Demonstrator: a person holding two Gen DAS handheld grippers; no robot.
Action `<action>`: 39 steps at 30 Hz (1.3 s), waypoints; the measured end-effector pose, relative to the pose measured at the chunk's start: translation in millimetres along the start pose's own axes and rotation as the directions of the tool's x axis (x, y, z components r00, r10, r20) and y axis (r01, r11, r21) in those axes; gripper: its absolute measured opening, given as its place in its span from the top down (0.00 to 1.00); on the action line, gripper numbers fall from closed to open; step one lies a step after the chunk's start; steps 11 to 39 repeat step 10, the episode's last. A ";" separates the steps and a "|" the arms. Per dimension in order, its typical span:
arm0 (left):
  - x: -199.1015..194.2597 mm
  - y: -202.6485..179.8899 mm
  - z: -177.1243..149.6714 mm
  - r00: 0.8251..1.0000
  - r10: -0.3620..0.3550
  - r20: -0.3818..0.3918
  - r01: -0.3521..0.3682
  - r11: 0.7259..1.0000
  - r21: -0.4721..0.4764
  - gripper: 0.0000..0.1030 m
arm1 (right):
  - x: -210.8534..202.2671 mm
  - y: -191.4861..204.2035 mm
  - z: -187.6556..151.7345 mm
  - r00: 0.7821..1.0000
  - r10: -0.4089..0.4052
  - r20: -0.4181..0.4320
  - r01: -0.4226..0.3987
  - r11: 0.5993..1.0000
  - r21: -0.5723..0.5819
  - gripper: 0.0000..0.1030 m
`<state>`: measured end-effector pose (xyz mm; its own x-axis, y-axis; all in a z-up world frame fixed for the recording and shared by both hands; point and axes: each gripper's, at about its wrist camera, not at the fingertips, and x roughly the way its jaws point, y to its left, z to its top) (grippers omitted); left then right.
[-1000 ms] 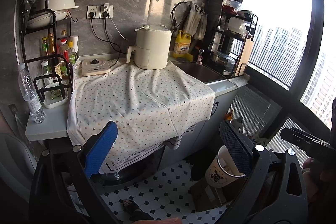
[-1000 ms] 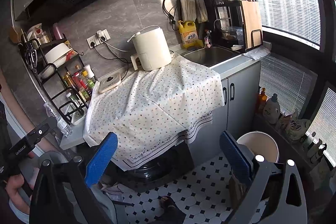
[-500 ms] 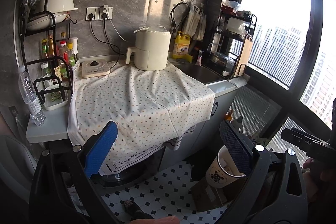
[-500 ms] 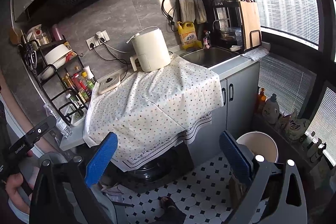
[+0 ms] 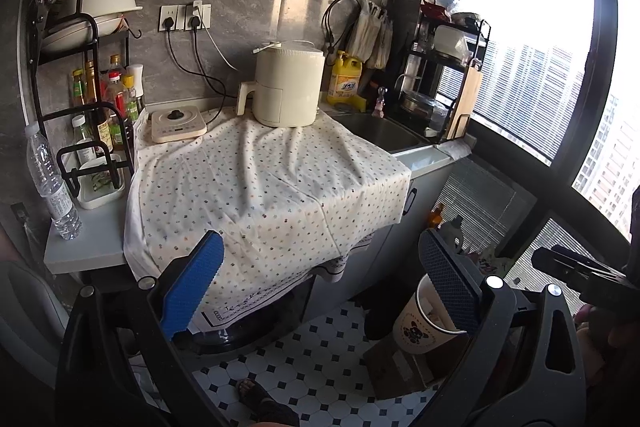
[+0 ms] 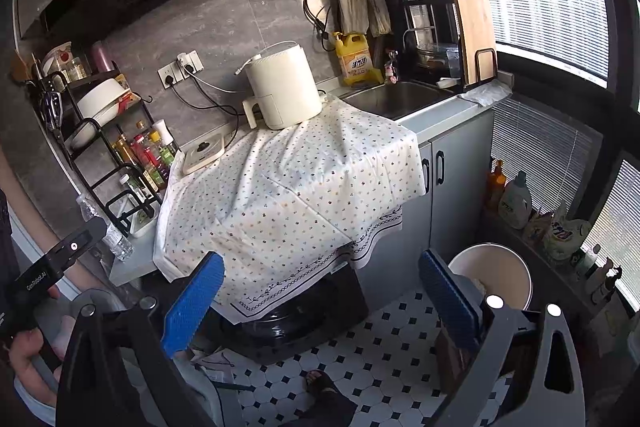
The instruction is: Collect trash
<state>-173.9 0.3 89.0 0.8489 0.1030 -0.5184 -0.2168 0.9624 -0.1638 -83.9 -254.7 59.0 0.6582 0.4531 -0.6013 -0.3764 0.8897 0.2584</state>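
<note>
Trash is not in reach; both views barely shift. Left gripper (image 5: pixel 320 283) and right gripper (image 6: pixel 320 291) stay released, empty, so collecting hasn't begun.

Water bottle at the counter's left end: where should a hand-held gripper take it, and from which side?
Probably the ribbed mid-body of the water bottle, approached from the front, the open counter edge. It stands upright; the condiment rack crowds its right side and a wall sits behind. The left hand-held gripper is open and nearer.

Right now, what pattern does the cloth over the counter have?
The cloth is white with small multicoloured dots, clearest in the left wrist view.
</note>
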 end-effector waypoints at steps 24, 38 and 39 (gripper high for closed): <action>41.0 33.5 5.8 0.997 -0.062 -0.047 0.059 0.996 -0.061 0.06 | 33.0 18.8 5.4 0.994 -0.089 -0.061 0.087 0.996 -0.028 0.08; 41.0 33.5 5.8 0.997 -0.062 -0.047 0.059 0.996 -0.061 0.06 | 33.0 18.8 5.4 0.994 -0.089 -0.061 0.087 0.996 -0.028 0.08; 41.0 33.5 5.8 0.997 -0.062 -0.047 0.059 0.996 -0.061 0.06 | 33.0 18.8 5.4 0.994 -0.089 -0.061 0.087 0.996 -0.028 0.08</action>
